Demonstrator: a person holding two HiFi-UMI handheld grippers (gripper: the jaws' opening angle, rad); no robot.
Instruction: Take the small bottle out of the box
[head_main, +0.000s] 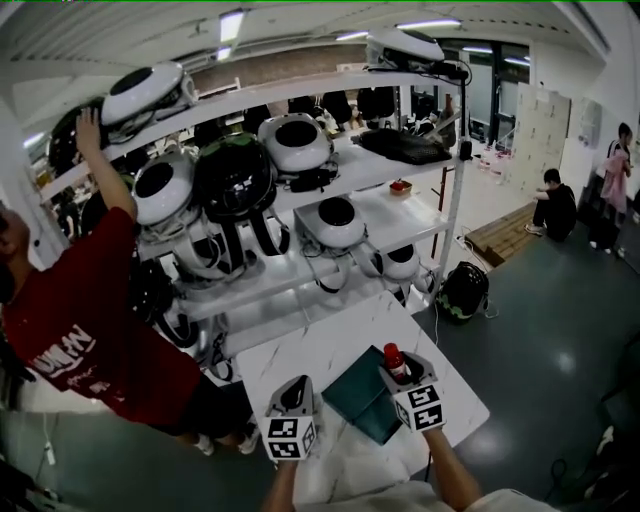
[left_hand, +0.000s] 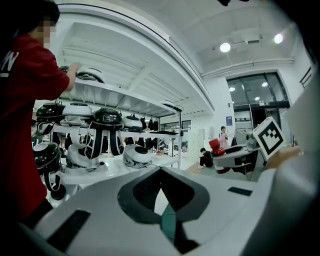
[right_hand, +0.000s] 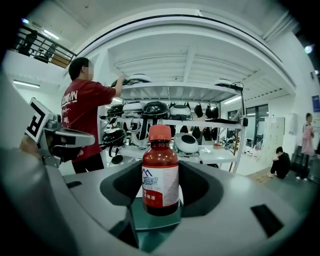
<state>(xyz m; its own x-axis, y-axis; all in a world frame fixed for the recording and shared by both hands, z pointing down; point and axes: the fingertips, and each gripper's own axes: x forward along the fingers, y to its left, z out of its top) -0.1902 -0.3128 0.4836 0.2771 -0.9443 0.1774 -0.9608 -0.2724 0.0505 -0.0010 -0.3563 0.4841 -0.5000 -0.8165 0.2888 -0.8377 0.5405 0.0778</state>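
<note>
The small brown bottle (right_hand: 160, 185) has a red cap and a white and red label. It stands upright between the jaws of my right gripper (right_hand: 161, 176), which is shut on its body. In the head view the right gripper (head_main: 402, 373) holds the bottle (head_main: 393, 358) just above the open teal box (head_main: 356, 402) on the white table. The box (right_hand: 150, 222) shows below the bottle. My left gripper (head_main: 295, 393) hovers left of the box; its jaws (left_hand: 160, 172) look shut with nothing between them, and a sliver of the box (left_hand: 169, 223) shows beneath. The bottle (left_hand: 216, 145) appears at the right of that view.
The white marble table (head_main: 310, 352) stands in front of a white shelf rack (head_main: 380, 170) loaded with helmets. A person in a red shirt (head_main: 80, 330) reaches up to the rack at the left. A dark backpack (head_main: 462, 291) lies on the floor by the rack's right leg.
</note>
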